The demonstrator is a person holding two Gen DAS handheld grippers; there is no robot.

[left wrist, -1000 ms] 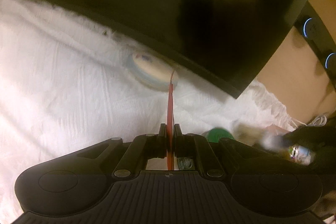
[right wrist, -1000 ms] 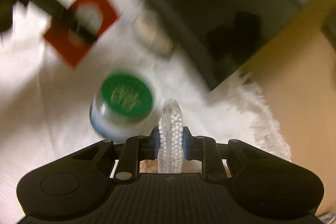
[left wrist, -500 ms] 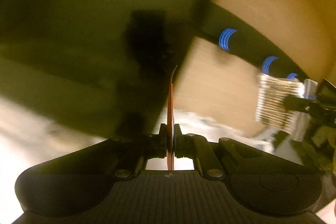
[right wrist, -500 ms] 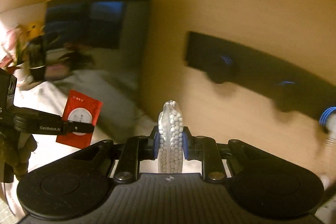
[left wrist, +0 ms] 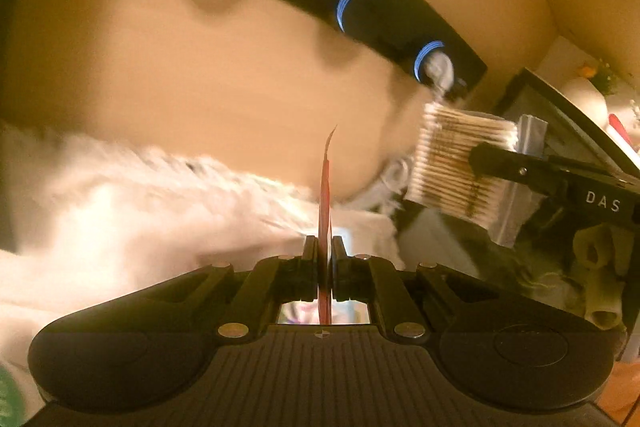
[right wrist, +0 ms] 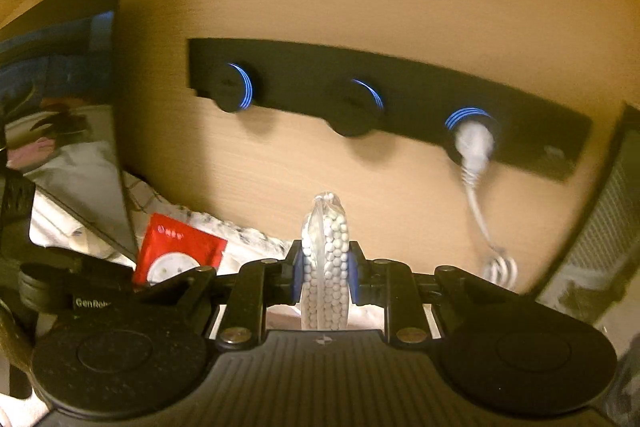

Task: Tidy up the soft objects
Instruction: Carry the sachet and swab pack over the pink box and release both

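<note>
left gripper [left wrist: 325, 259]: clamped tight on a red sachet [left wrist: 325, 183], bottom centre of the left wrist view. The packet shows edge-on, standing up between the fingers with its top corner curling over. Pinching it low like that probably keeps the floppy thing from folding.

red sachet, other angle: in the right wrist view it's at lower left [right wrist: 178, 254], flat face toward the lens, white circle printed on it, with the left gripper's black body running across its bottom edge.

right gripper [right wrist: 325, 269]: closed on a clear pack of cotton swabs [right wrist: 326, 259], bottom centre of its own view, white tips stacked in a column between the blue pads. The squeeze looks firm enough that the bag bulges a bit.

cotton swabs, other angle: mid right of the left wrist view [left wrist: 460, 167], seen side-on, sticks lined up, a black finger across the pack.

white cloth [left wrist: 140, 211]: fluffy, blurry, left half of the left view, below both items. Neither item touches it.

power strip [right wrist: 400, 107]: black bar on the wooden wall, upper middle, blue-ringed sockets, a white plug [right wrist: 474, 143] in the rightmost one.

my guess: both soft things are mid-carry, off the surface. Where they're headed isn't in frame.
</note>
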